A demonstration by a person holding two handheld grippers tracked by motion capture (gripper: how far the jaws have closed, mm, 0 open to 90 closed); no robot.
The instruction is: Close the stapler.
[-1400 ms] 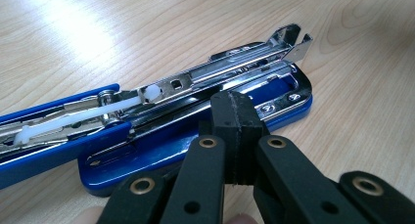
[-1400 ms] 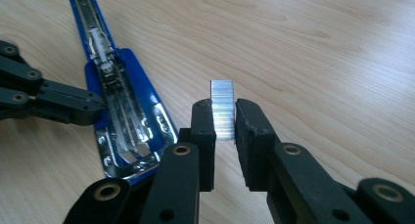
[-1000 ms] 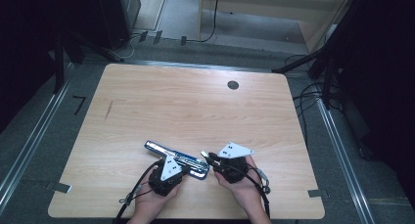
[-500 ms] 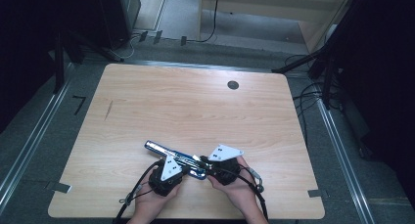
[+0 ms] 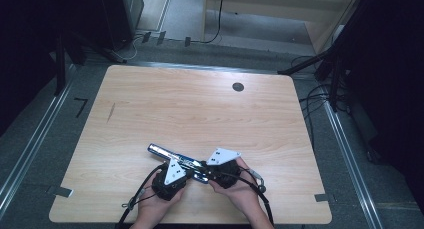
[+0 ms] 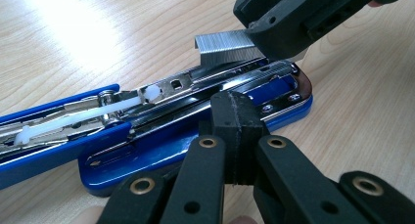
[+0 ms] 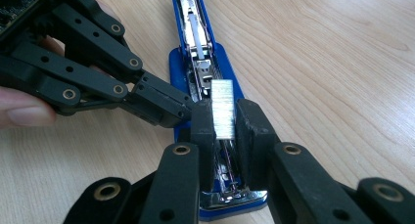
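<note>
A blue stapler (image 5: pixel 164 152) lies opened flat on the wooden table (image 5: pixel 200 109) near its front edge, with the metal magazine channel (image 6: pixel 161 94) facing up. My right gripper (image 7: pixel 224 121) is shut on a short strip of staples (image 7: pixel 222 106), which it holds just above the channel's front end. In the left gripper view the strip of staples (image 6: pixel 222 43) hangs from the right gripper (image 6: pixel 293 23) over the stapler (image 6: pixel 147 145). My left gripper (image 6: pixel 240 116) is shut with nothing between its pads, its tip resting against the stapler's blue side. The two grippers meet over the stapler (image 7: pixel 195 38).
A round black grommet hole (image 5: pixel 238 87) sits at the table's far right. A short dark mark (image 5: pixel 111 112) lies at the left. Cables trail from both grippers over the front edge. A hand (image 7: pixel 19 111) holds the left gripper (image 7: pixel 166 106).
My right gripper has shifted a little to the left with the staple strip, closer over the stapler's front end. The left gripper and the stapler have stayed still.
</note>
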